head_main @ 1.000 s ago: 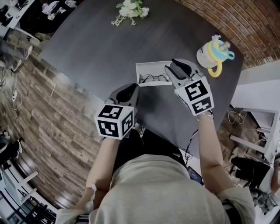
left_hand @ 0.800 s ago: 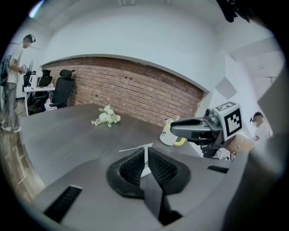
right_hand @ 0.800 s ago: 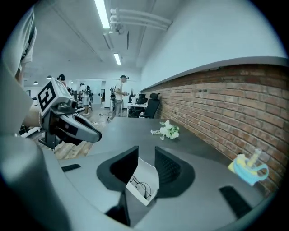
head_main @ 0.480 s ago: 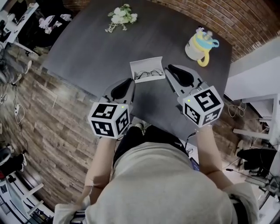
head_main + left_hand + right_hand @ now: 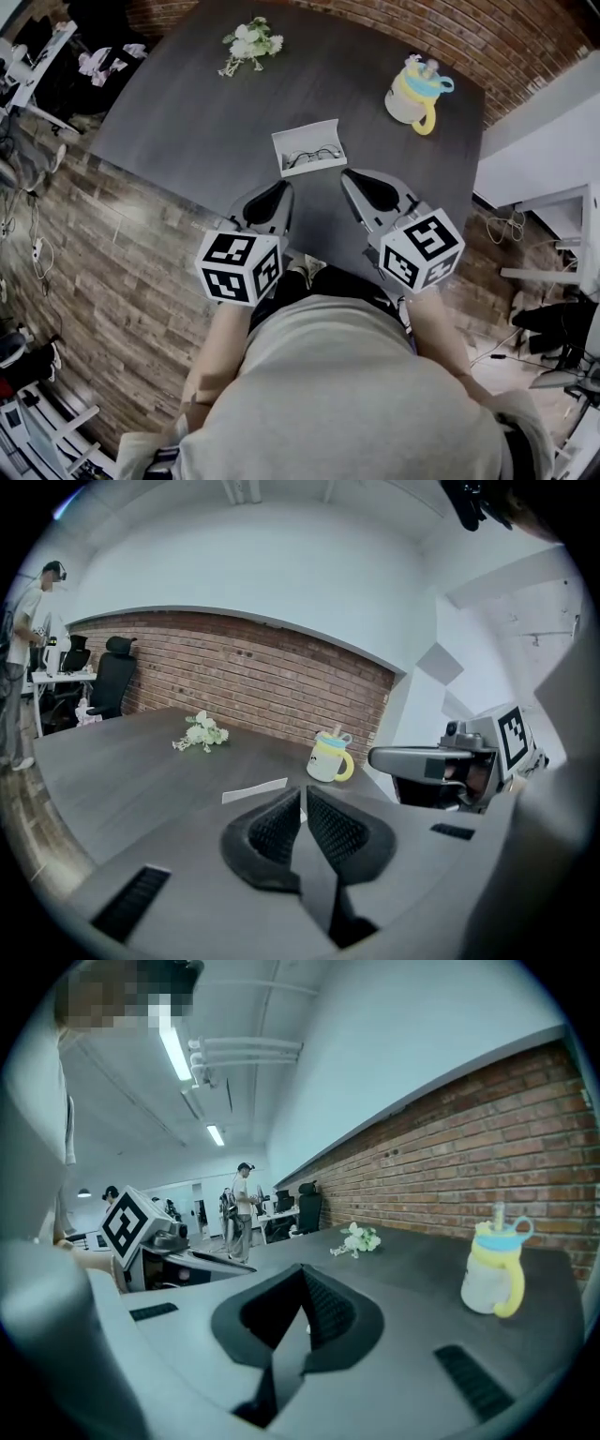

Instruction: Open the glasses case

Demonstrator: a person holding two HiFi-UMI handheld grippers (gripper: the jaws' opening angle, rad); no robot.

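Note:
The white glasses case (image 5: 309, 148) lies open on the dark table (image 5: 187, 112), with a pair of glasses inside it. In the left gripper view the case (image 5: 255, 790) shows as a thin white strip beyond the jaws. Both grippers hang near the table's near edge, apart from the case. My left gripper (image 5: 283, 186) is shut, its pads meeting with nothing between them (image 5: 303, 792). My right gripper (image 5: 350, 176) sits to the right of it; its jaws are closing and the pads meet on nothing (image 5: 303, 1274).
A white mug with a yellow handle (image 5: 414, 94) stands at the table's far right. A sprig of white flowers (image 5: 249, 42) lies at the far side. Beyond the table stand a brick wall (image 5: 253, 682), office chairs and people in the distance.
Both grippers have drawn back from the case toward the person and risen. The right gripper left the case's right end, rolled, and its jaws came together. The case stays open.

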